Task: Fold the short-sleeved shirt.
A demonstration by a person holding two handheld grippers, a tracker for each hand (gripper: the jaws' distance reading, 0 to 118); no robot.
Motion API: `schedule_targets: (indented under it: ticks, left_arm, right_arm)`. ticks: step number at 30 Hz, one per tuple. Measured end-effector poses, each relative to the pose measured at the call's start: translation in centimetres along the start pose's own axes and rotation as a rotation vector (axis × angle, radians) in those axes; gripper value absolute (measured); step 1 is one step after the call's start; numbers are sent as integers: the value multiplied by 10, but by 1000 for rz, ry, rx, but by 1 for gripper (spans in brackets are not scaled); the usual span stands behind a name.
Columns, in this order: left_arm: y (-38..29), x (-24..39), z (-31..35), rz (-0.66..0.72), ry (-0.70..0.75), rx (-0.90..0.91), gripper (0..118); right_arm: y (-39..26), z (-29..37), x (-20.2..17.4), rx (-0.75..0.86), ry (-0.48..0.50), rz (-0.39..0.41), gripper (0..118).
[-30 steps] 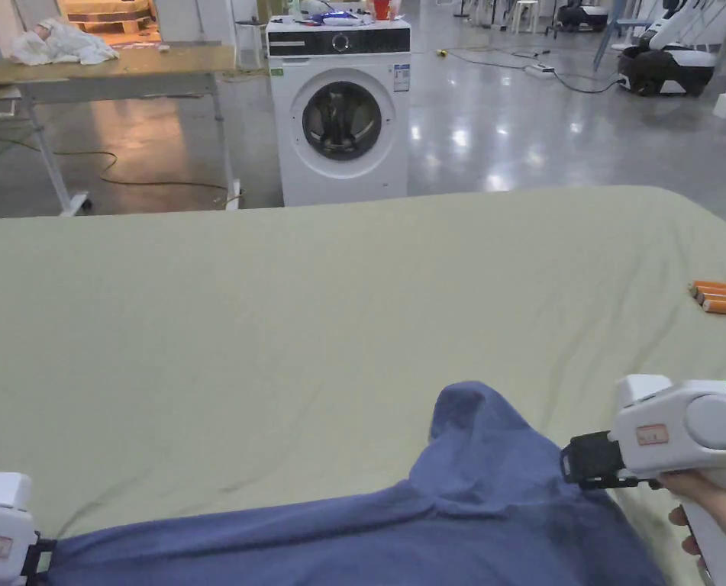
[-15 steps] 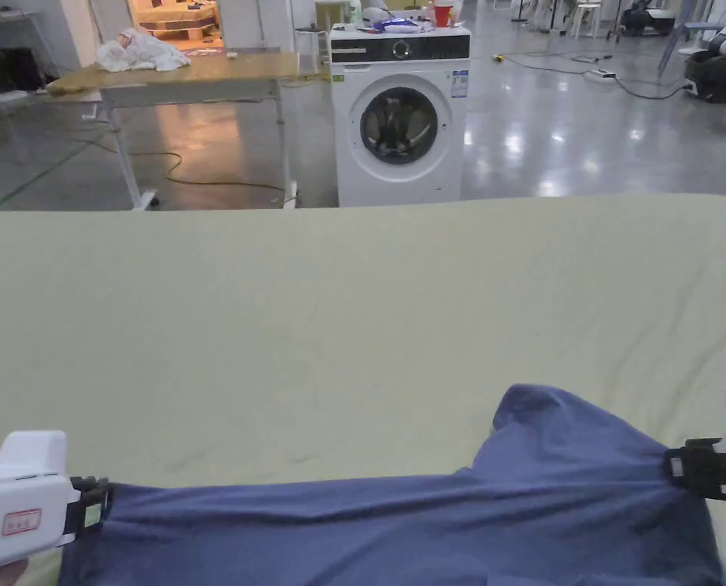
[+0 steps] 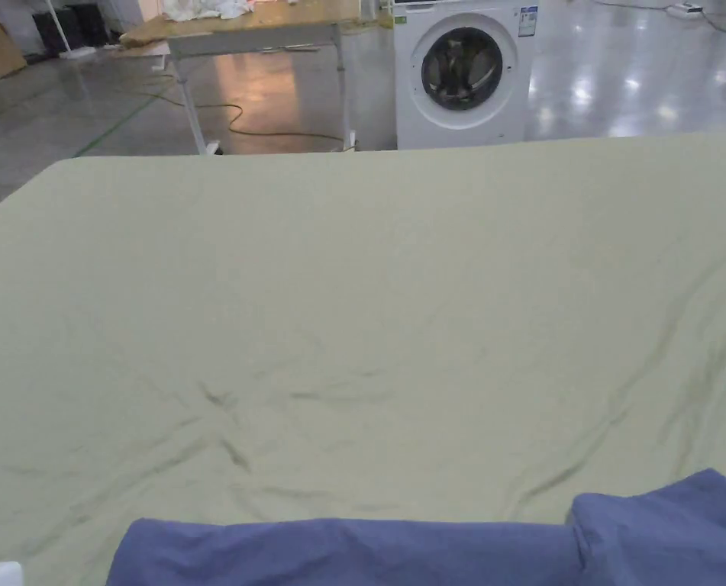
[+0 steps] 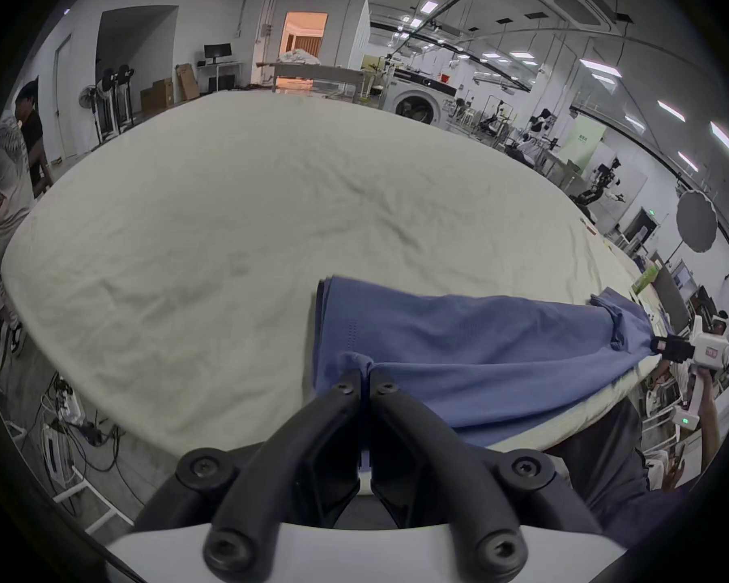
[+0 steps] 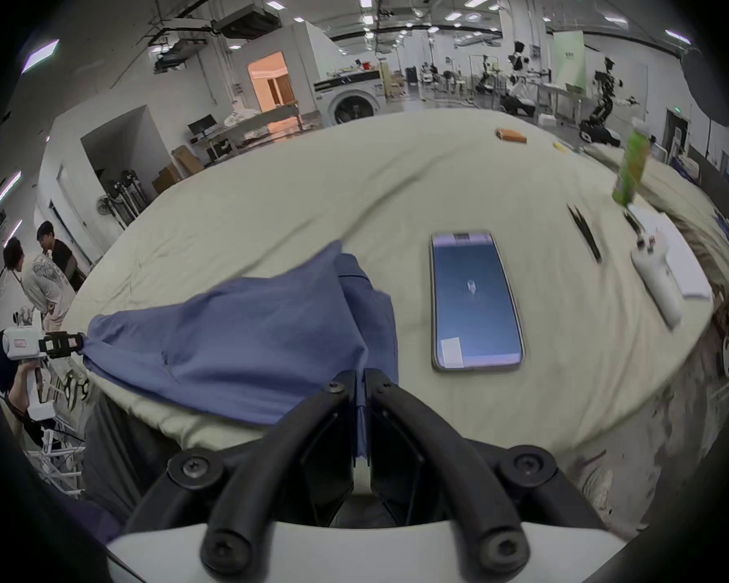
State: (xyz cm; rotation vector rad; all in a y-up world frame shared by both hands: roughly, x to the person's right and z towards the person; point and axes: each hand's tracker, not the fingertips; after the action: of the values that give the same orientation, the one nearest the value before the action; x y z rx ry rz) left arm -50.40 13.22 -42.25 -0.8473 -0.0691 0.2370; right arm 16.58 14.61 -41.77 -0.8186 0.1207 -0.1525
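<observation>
The blue short-sleeved shirt [image 3: 445, 549] lies stretched along the near edge of the pale green bed [image 3: 353, 305], its sleeve end at the right. In the left gripper view my left gripper [image 4: 365, 375] is shut on a bunched corner of the shirt [image 4: 459, 352]. My right gripper [image 5: 360, 375] is shut on the other end of the shirt [image 5: 236, 340], with fabric running down between its jaws. Each gripper also appears far off in the other's view: the right gripper [image 4: 665, 346] and the left gripper [image 5: 70, 344], both pinching the cloth taut.
A phone [image 5: 474, 302] lies on the bed just right of the shirt, with a black pen [image 5: 583, 232], a white handheld device [image 5: 657, 285], a green bottle [image 5: 630, 167] and orange items [image 5: 510, 135] farther off. A washing machine [image 3: 464, 72] and table [image 3: 254, 27] stand beyond the bed. Two people [image 5: 43, 272] stand at the left.
The head camera has tilted and swung left, so both grippers have left its picture except a white corner at lower left. The shirt looks pulled straighter along the bed's near edge.
</observation>
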Motion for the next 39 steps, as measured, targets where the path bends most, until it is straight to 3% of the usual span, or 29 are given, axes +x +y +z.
schedule_targets:
  ticks: [2, 3, 4, 5, 6, 7, 11, 16, 20, 24, 26, 28, 29, 30, 31, 34, 36, 39]
  left_arm:
    - [-4, -3, -4, 21, -3, 2, 0]
    - [-5, -4, -5, 18, -2, 6, 10]
    - [-7, -4, -4, 16, 12, 21, 30]
    - [-8, -4, -4, 9, 59, 40, 55]
    - [-8, -2, -3, -3, 99, 54, 76]
    - [-8, -1, 2, -31, 137, 83, 85]
    - [8, 24, 49, -141, 176, 304, 85]
    - [31, 80, 129, -240, 172, 648, 85]
    - [22, 115, 166, -275, 128, 771, 85]
    - [15, 141, 171, -212, 102, 855, 82]
    - [12, 150, 169, -213, 73, 864, 70]
    - [13, 160, 169, -250, 52, 859, 34]
    - [12, 163, 168, -277, 51, 846, 15]
    - [11, 167, 168, -302, 59, 836, 7]
    - [10, 170, 169, -321, 73, 835, 4]
    - [7, 173, 174, -335, 63, 833, 0]
    - [8, 171, 177, -318, 37, 825, 0]
    - [10, 170, 177, -303, 34, 825, 0]
  right_arm:
    - [-6, -4, 3, -9, 0, -17, 2]
    - [-8, -6, 2, -6, -3, -13, 5]
    - [-9, -7, 0, 1, -12, 0, 17]
    - [-8, -8, -3, 5, -43, 27, 42]
    - [-6, -7, -2, 33, -84, 49, 57]
    - [-4, -5, -3, 41, -85, 51, 60]
    - [15, 19, -9, 168, -42, 20, 60]
    - [41, 66, -49, 449, 26, 6, 60]
    - [49, 93, -84, 593, 73, 54, 60]
    - [50, 98, -108, 624, 95, 83, 60]
    - [49, 100, -117, 652, 113, 125, 59]
    - [47, 105, -124, 674, 94, 179, 50]
    - [46, 107, -126, 677, 91, 190, 37]
    - [46, 109, -128, 679, 90, 192, 20]
    - [45, 110, -129, 686, 85, 187, 2]
    - [43, 112, -128, 643, 139, 149, 0]
    - [39, 111, -133, 669, 92, 162, 0]
    - [41, 110, -136, 656, 95, 184, 0]
